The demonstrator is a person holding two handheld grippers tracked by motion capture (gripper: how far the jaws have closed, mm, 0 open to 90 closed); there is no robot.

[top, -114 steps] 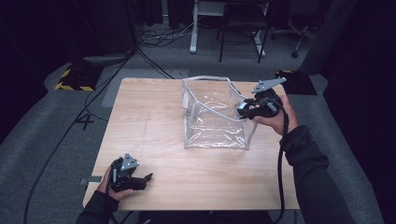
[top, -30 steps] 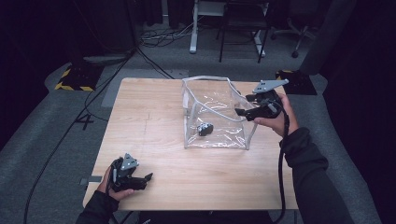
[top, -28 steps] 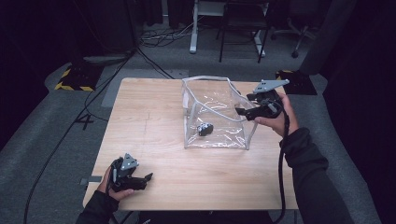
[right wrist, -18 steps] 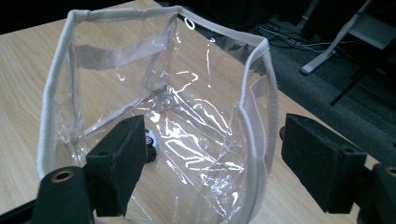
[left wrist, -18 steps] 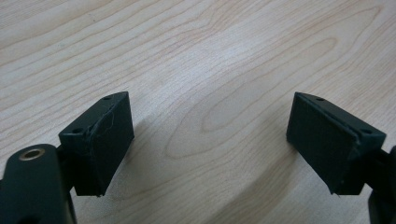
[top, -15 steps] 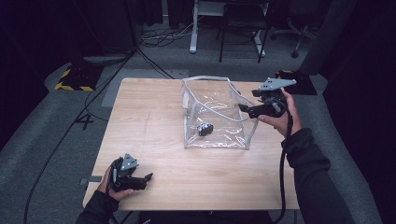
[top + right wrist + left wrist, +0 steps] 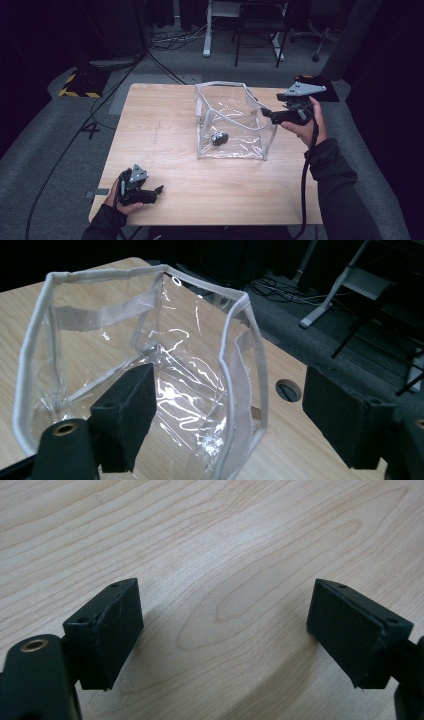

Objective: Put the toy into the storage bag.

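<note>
Near the middle of the wooden counter (image 7: 165, 125) we see a clear plastic bag (image 7: 232, 122) with a white fabric rim, standing upright with its mouth open to the ceiling. Its long axis runs roughly from the near edge of the counter toward the far edge. On its floor, toward the near left corner, lies a small dark object (image 7: 219, 138); we cannot tell what it is or which way it points.

Our right claw (image 7: 265, 112) hovers at the bag's right side, level with the rim and pointing left across it. Its jaws stand wide apart with nothing between them. In the right gripper view, the bag (image 7: 150, 365) sits below and ahead of that claw (image 7: 225, 425), with the near rim passing between the two black jaws; we cannot tell whether either jaw touches the rim. The dark object lies down inside the bag, well below and to the left of this claw.

Our left claw (image 7: 155, 192) rests low at the near left corner of the counter, well apart from the bag, pointing right. In the left gripper view, its jaws are spread wide over bare wood (image 7: 225, 555) and grip nothing.

Beyond the counter, we see grey floor (image 7: 150, 70), cables (image 7: 165, 42) trailing across it, a yellow-and-black striped plate (image 7: 77, 85), and the legs of a white frame (image 7: 240, 35). A round hole (image 7: 288, 388) in the counter shows just past the bag in the right gripper view.
</note>
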